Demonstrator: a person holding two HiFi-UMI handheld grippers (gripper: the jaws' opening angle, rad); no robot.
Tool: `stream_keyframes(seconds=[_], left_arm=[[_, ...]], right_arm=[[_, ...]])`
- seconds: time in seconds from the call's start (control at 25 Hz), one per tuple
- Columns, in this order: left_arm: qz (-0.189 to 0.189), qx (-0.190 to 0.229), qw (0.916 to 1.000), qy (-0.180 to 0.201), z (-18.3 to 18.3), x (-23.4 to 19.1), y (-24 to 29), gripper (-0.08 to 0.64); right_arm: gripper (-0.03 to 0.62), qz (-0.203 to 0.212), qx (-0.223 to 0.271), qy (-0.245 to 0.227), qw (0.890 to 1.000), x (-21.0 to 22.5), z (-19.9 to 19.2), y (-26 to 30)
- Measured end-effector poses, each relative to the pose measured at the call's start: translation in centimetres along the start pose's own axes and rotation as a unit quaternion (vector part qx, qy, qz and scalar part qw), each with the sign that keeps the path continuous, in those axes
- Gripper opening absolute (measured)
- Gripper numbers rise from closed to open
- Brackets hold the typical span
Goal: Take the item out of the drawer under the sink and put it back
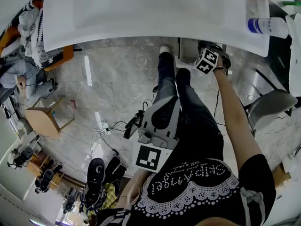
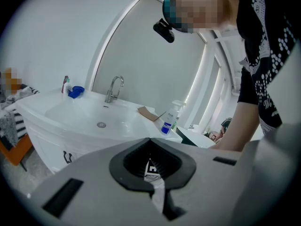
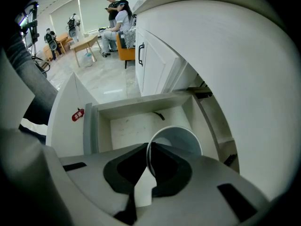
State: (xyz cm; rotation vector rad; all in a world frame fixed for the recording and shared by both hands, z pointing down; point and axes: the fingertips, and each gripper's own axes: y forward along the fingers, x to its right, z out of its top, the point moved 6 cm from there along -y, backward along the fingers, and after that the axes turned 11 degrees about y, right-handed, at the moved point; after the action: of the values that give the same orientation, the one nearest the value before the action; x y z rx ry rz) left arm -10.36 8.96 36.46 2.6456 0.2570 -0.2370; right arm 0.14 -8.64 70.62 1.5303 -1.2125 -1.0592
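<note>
A white cup (image 3: 176, 138) hangs mouth-up over the open drawer (image 3: 131, 126) under the sink, with its rim pinched between the jaws of my right gripper (image 3: 147, 147), which points steeply down. In the head view only that gripper's marker cube (image 1: 207, 60) shows, just below the white counter edge (image 1: 155, 32); the cup is hidden there. My left gripper (image 2: 150, 139) is held back by the person's legs (image 1: 165, 106) and faces the sink basin (image 2: 89, 114). Its jaw tips meet with nothing between them.
The drawer's front panel carries a red sticker (image 3: 77, 114). A cabinet door with a black handle (image 3: 141, 54) stands beside it. A faucet (image 2: 114, 87), a spray bottle (image 2: 170, 119) and cardboard (image 2: 148, 113) are on the counter. Cables (image 1: 113, 126) and a wooden stool (image 1: 44, 119) are on the floor.
</note>
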Motion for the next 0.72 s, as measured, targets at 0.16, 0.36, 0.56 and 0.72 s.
stream_keyframes(seconds=[0.16,0.36,0.56,0.72], left_arm=[[-0.002,0.001,1.0,-0.001,0.0,-0.1,0.0,0.005],[-0.003,0.004,1.0,-0.006,0.1,-0.1,0.0,0.005],[-0.002,0.01,0.9999,-0.006,0.2,-0.3,0.2,0.005],[-0.005,0.015,0.9999,-0.006,0.4,-0.2,0.3,0.005]], right_arm=[[0.028,-0.007,0.002,-0.01,1.0,0.1,0.1,0.0],[0.056,-0.007,0.009,0.013,1.0,0.2,-0.1,-0.1],[0.1,0.008,0.021,0.052,0.998,0.5,-0.3,-0.7],[0.1,0.005,0.041,0.07,0.997,0.9,-0.2,-1.9]])
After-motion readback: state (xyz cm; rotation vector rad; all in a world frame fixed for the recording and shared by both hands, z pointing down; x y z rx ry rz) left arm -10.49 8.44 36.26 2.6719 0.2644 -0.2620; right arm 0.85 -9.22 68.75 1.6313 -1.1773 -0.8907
